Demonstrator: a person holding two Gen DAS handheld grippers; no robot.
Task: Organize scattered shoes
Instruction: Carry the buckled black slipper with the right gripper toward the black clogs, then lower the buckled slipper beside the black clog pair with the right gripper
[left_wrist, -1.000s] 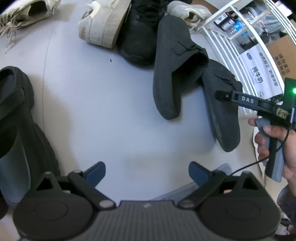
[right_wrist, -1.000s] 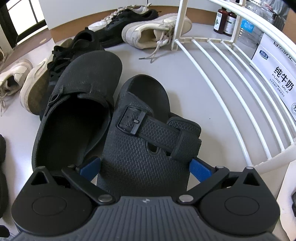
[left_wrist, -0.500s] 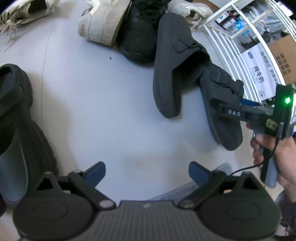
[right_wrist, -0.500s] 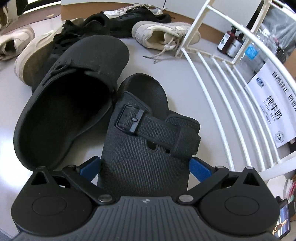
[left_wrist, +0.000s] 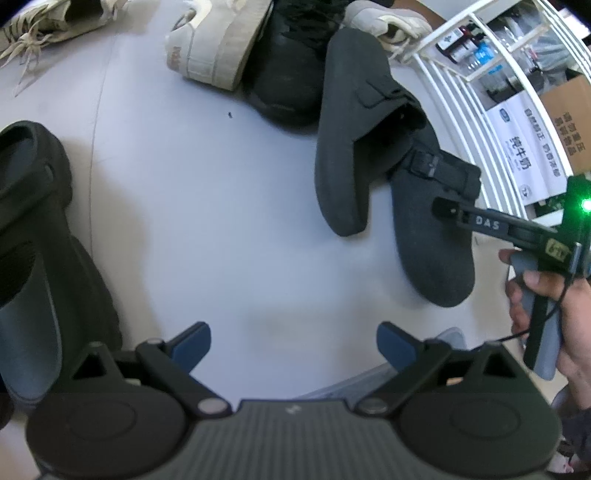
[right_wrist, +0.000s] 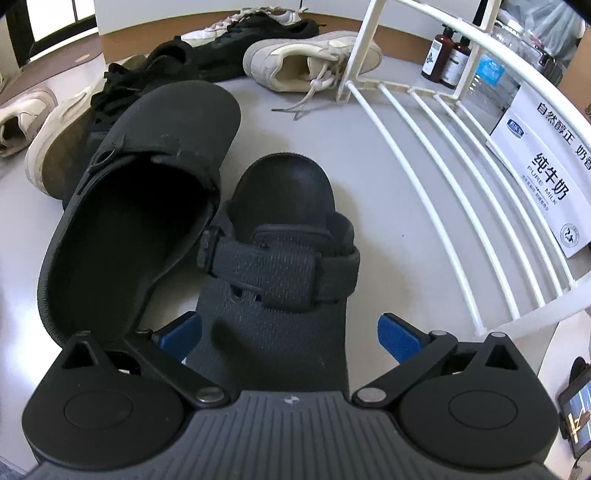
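right gripper (right_wrist: 288, 330) low over the heel of the strapped clog (right_wrist: 280, 280), fingers spread wide either side of its sole, blue pads not yet touching. clog lying upside-down on the grey tabletop (left_wrist: 221, 221), strap and buckle up, toe pointing away, leaning against its mate (right_wrist: 140, 192), which sits tipped on its side with the opening showing; white rack (right_wrist: 424, 155) just to the right. likely step: taking hold of this clog to turn and pair it. next move probably calls for squeezing across the heel, lifting clear of the mate without dragging it, then flipping sole-down and setting beside it. left gripper (left_wrist: 293, 341) hanging over bare tabletop, fingers also spread, nothing between them; black sandal (left_wrist: 33, 236) at its left, sneakers (left_wrist: 218, 48) heaped farther off, unsorted.
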